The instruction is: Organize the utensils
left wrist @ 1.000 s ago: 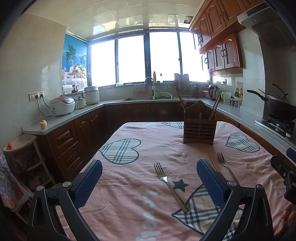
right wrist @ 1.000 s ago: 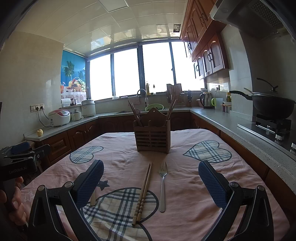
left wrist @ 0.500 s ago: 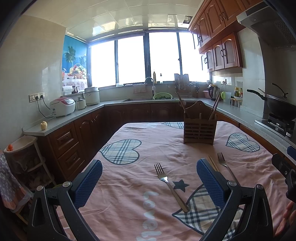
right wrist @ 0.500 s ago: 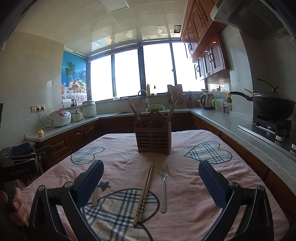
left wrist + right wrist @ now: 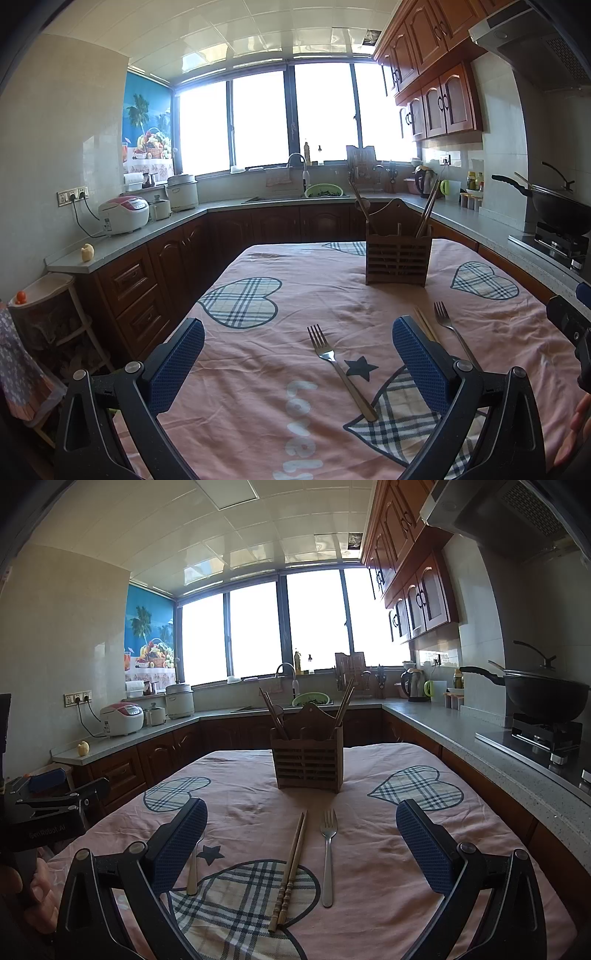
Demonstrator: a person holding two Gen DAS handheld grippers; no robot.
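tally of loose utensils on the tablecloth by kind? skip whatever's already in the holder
Forks: 2, one right of the chopsticks, one left of them, partly behind the right gripper's finger
Chopsticks: 2, one pair lying side by side
Total: 4 loose pieces

Tablecloth [image 5: 258, 369] reads "love".

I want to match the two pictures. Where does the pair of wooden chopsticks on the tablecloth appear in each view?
Left wrist view: the wooden chopsticks lie right of centre, mostly hidden behind a blue finger pad of the left hand-held gripper.
Right wrist view: the chopsticks lie in full at lower centre, just left of a fork.
Shared landmark: the wooden utensil holder, standing beyond them.
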